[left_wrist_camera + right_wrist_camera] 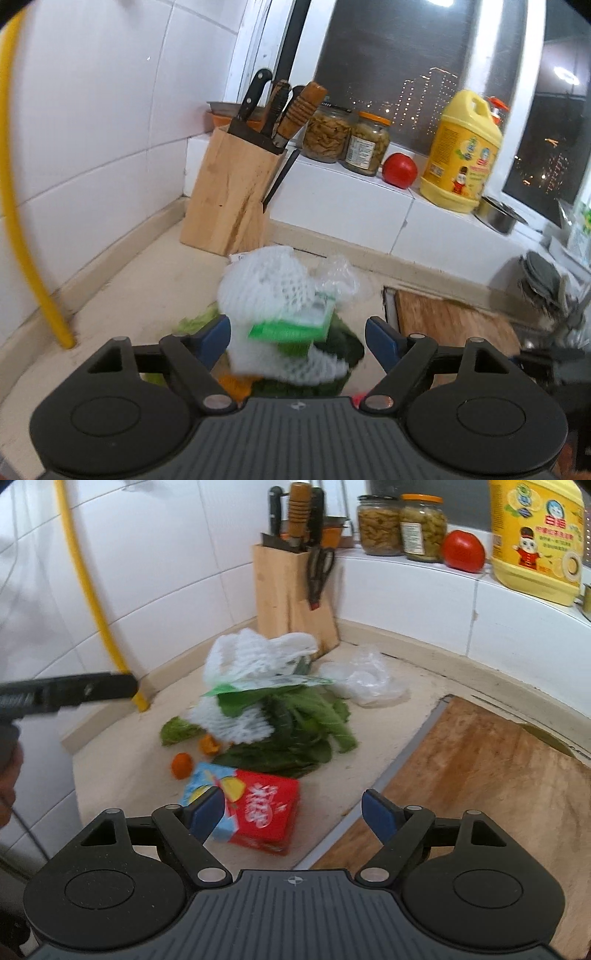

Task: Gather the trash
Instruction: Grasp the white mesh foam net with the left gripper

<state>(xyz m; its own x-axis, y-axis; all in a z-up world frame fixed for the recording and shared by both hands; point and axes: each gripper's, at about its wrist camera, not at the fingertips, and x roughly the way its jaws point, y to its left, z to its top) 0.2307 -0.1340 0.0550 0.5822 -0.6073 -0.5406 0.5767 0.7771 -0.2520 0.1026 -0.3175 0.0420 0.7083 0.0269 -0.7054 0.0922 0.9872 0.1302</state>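
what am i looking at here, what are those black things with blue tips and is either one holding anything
They are two hand-held grippers, each with a camera looking along its blue-tipped fingers; a person carries one per hand. One picture is from the left gripper, the other from the right gripper. Both are open and hold nothing. On the counter lies a trash pile: white foam netting, leafy greens, a clear plastic bag, orange peel and a red carton. Behind stands a knife block.

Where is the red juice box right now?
In the right wrist view, the red juice box lies on the counter just ahead of the right gripper, beside the orange peel and leafy greens.
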